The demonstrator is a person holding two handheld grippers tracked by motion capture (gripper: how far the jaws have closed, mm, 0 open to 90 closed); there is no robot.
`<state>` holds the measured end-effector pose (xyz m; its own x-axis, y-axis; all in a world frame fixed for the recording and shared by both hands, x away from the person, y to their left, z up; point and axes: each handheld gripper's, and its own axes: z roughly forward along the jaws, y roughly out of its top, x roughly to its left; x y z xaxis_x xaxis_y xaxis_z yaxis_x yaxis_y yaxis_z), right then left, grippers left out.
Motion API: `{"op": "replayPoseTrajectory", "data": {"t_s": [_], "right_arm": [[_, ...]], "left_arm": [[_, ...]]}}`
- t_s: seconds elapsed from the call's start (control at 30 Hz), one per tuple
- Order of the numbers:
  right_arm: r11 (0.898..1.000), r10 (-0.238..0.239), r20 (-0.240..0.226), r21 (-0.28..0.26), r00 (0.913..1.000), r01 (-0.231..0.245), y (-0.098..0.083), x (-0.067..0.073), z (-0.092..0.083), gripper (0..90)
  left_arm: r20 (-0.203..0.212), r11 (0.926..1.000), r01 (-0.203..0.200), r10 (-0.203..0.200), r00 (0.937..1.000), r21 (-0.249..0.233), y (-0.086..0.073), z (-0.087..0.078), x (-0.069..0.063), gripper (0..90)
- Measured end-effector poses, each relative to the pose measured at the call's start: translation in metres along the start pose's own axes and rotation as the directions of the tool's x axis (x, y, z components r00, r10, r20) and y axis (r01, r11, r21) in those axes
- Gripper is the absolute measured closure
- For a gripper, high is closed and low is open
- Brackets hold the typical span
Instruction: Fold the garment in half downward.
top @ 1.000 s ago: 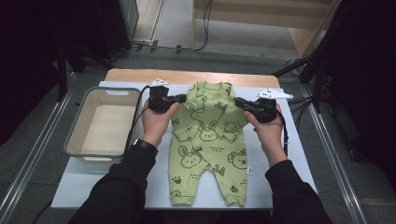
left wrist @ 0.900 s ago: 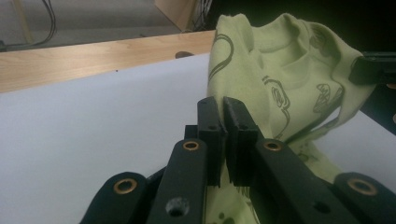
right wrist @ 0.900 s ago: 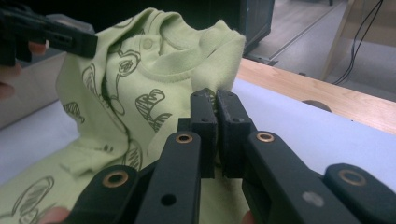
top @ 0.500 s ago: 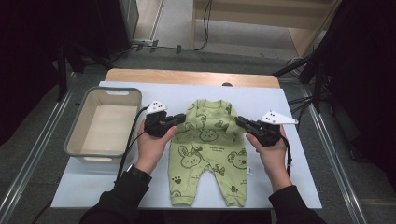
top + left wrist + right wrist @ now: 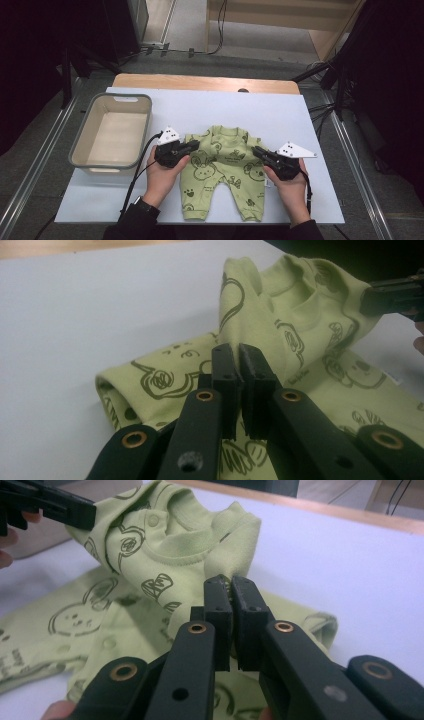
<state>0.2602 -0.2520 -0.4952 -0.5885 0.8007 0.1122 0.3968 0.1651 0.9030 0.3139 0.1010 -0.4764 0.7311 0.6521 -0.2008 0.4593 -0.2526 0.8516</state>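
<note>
We have the green baby romper pinched at both shoulders: the left gripper has its jaws closed on the fabric at one shoulder, and the right gripper has its jaws closed on the other. The left gripper view shows the cloth rising in a fold from between that gripper's jaws, and the right gripper view shows the same on its side. The romper lies on the white bench, just beside the grey tub, with its legs flat and pointing toward us and its top part lifted and folding down over the body.

We judge the step in hand to be a fold of the top half over the lower half. To do it well, we should keep both grippers level with each other, so that the fold line runs straight across the romper. We should keep the cloth taut between the two shoulders, lay the neckline squarely over the legs, and let go only once the fabric rests flat.
</note>
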Motion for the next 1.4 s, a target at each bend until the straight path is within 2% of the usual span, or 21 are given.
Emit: {"op": "replayPoseTrajectory", "data": {"t_s": [0.33,0.4,0.6,0.7,0.8,0.9,1.0,1.13,1.27,1.4], "right_arm": [[0.998,-0.006,0.003,0.061,1.0,0.006,-0.024,0.013,-0.004,84.6],[0.997,0.008,0.004,0.072,1.0,-0.009,-0.027,0.014,-0.005,84.6],[0.995,0.01,-0.004,0.095,0.9999,-0.009,-0.033,0.018,-0.005,84.5],[0.994,0.014,-0.006,0.106,0.9999,-0.013,-0.034,0.019,-0.006,84.5],[0.994,0.01,-0.003,0.11,0.9999,-0.01,-0.034,0.02,-0.006,84.5],[0.994,0.013,-0.003,0.109,0.9999,-0.013,-0.034,0.019,-0.006,84.5],[0.993,0.017,0.0,0.114,0.9999,-0.017,-0.034,0.019,-0.005,84.5],[0.993,0.015,0.0,0.115,0.9999,-0.015,-0.034,0.02,-0.005,84.5],[0.994,0.018,-0.004,0.11,0.9998,-0.017,-0.034,0.019,-0.005,84.5],[0.993,0.015,-0.003,0.118,0.9999,-0.014,-0.034,0.019,-0.005,84.5]], "left_arm": [[0.018,0.9991,0.016,-0.017,0.9997,0.04,-0.028,-0.005,-0.007,86.1],[0.02,0.9986,0.021,-0.022,0.9996,0.049,-0.033,-0.005,-0.009,86.1],[0.021,0.997,0.02,-0.021,0.9995,0.075,-0.039,-0.008,-0.013,86.0],[0.027,0.9942,0.023,-0.026,0.9993,0.105,-0.041,-0.007,-0.015,85.8],[0.02,0.9917,0.014,-0.017,0.9996,0.127,-0.039,-0.005,-0.017,81.9],[0.004,0.9917,0.022,-0.022,0.9997,0.127,-0.033,-0.003,-0.021,67.4],[-0.004,0.9929,0.013,-0.012,0.9999,0.118,-0.022,0.001,-0.024,59.9],[-0.006,0.9892,-0.015,0.016,0.9999,0.146,-0.007,0.012,-0.027,55.4],[0.0,0.9843,-0.016,0.017,0.9999,0.176,0.004,0.024,-0.026,51.9],[0.021,0.9815,0.011,-0.016,0.9996,0.191,0.011,0.034,-0.022,51.8]]}}
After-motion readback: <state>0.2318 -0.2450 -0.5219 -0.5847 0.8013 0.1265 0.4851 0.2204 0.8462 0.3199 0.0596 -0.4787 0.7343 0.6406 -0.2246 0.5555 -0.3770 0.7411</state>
